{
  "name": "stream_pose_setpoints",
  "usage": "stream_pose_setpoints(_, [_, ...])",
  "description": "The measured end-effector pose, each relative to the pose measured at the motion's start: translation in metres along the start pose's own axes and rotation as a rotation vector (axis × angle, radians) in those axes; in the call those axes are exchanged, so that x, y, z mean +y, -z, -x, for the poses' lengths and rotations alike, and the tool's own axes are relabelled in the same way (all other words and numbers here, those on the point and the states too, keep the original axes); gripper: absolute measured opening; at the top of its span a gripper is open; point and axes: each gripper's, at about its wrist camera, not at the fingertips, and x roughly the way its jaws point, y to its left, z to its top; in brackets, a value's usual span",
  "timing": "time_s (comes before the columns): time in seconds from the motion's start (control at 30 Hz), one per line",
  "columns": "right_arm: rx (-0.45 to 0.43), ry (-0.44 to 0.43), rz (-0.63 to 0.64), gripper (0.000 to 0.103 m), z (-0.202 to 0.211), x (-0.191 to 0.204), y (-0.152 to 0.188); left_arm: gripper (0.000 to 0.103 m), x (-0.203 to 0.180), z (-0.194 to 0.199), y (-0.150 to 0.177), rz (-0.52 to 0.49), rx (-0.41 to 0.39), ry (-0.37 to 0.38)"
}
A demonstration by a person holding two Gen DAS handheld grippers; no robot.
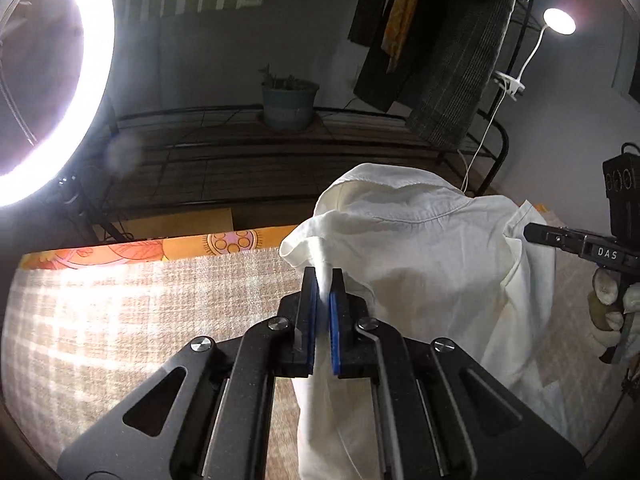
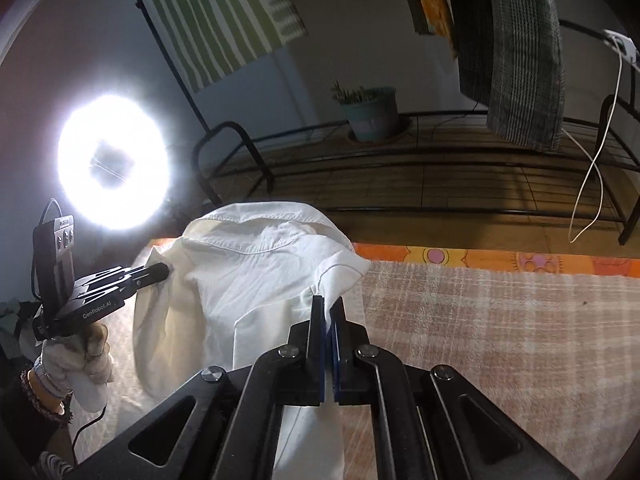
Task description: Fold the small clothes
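Observation:
A small white collared shirt (image 1: 424, 248) hangs lifted between both grippers above the checked beige cloth (image 1: 140, 312). My left gripper (image 1: 323, 276) is shut on the shirt's left shoulder edge. My right gripper (image 2: 328, 306) is shut on the shirt's right shoulder edge; the shirt (image 2: 256, 276) fills the middle of the right wrist view. The right gripper also shows in the left wrist view (image 1: 532, 234), at the shirt's right side. The left gripper shows in the right wrist view (image 2: 162, 269), at the shirt's left side. The shirt's lower part hangs down behind the jaws.
An orange patterned sheet (image 2: 500, 260) edges the checked cloth at the back. Behind stand a black metal rack (image 1: 280, 148) with a potted plant (image 1: 290, 100), hanging clothes (image 1: 452, 52), a ring light (image 1: 52, 80) at left and a clip lamp (image 1: 558, 20) at right.

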Motion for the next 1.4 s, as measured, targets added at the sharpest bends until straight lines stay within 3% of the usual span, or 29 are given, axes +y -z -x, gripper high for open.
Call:
stream_pose_setpoints(0.27, [-0.045, -0.006, 0.007, 0.000, 0.054, 0.023, 0.019, 0.003, -0.025, 0.071, 0.021, -0.048, -0.061, -0.003])
stream_pose_setpoints(0.6, [-0.071, 0.009, 0.035, 0.000, 0.120, 0.059, 0.073, 0.002, -0.042, 0.142, 0.081, -0.031, -0.085, -0.005])
stream_pose_setpoints(1.17, [-0.047, 0.037, 0.031, 0.000, 0.172, 0.082, 0.223, 0.002, -0.058, 0.184, 0.226, -0.039, 0.055, -0.024])
stream_pose_setpoints(1.3, [-0.006, 0.076, 0.011, 0.002, 0.175, 0.076, 0.247, 0.002, -0.055, 0.201, 0.238, -0.026, 0.062, -0.012])
stream_pose_setpoints(1.37, [-0.010, 0.060, -0.040, 0.009, 0.181, 0.067, 0.253, 0.002, -0.045, 0.205, 0.230, 0.040, 0.061, 0.018])
stream_pose_setpoints(1.4, [-0.017, 0.046, -0.082, 0.013, 0.185, 0.060, 0.253, 0.008, -0.039, 0.205, 0.227, 0.080, 0.063, 0.038])
